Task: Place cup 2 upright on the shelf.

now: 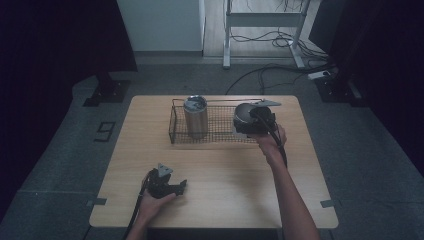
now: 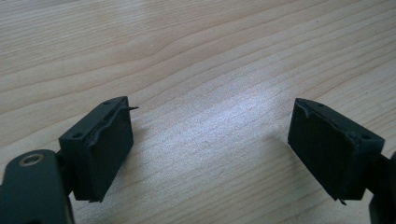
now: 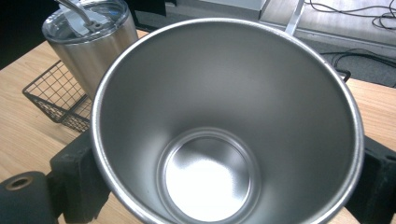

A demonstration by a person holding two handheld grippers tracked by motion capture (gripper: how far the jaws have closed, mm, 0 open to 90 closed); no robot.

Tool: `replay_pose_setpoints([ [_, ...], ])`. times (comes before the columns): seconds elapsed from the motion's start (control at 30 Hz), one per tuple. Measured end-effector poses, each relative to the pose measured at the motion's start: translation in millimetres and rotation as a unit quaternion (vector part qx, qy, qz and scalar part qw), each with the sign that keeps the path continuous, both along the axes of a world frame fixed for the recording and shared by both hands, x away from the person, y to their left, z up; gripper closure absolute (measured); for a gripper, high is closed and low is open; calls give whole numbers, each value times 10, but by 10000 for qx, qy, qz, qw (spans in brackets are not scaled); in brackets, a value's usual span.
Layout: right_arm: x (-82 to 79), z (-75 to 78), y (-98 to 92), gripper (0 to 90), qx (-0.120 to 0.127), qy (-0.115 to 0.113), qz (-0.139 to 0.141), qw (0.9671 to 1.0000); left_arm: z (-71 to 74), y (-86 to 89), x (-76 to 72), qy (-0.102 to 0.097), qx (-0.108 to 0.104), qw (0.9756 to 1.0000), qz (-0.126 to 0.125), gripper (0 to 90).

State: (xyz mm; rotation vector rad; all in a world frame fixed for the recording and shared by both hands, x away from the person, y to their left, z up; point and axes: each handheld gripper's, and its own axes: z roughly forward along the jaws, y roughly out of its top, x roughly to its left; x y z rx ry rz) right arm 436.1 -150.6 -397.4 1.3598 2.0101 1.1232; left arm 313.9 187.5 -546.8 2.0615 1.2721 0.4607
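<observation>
An open steel cup (image 1: 244,114) (image 3: 224,93) without a lid is clamped between the jaws of my right gripper (image 1: 250,122) (image 3: 224,182), whose black pads (image 3: 77,179) press its sides. It hangs tilted over the right end of a wire basket (image 1: 174,125) (image 3: 53,93). A second steel tumbler (image 1: 195,117) (image 3: 86,39) with a clear lid stands upright in the basket's left part. My left gripper (image 1: 172,188) (image 2: 210,149) rests low over the bare wood near the table's front left, jaws apart, nothing between them.
The wooden table (image 1: 225,175) has free room in front of the basket and on both sides. Beyond its far edge are a white desk frame (image 1: 262,20), cables (image 1: 270,70) on the floor and dark curtains (image 1: 55,35).
</observation>
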Motion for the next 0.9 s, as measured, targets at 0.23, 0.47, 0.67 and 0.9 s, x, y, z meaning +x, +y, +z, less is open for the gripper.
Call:
replay_pose_setpoints([
  [0.23,82,-16,6,73,-44,41,-29,10000,0,1,1,2,-1,10000,-7,142],
  [0.47,179,-49,-27,73,-69,95,-90,9999,-1,-1,1,-2,-2,10000,3,142],
  [0.67,221,-43,-21,73,-74,95,-67,9999,-1,-2,1,-2,6,10000,1,142],
  [0.9,276,-11,-49,73,-77,86,-109,9999,-1,-8,0,-7,28,10000,2,142],
])
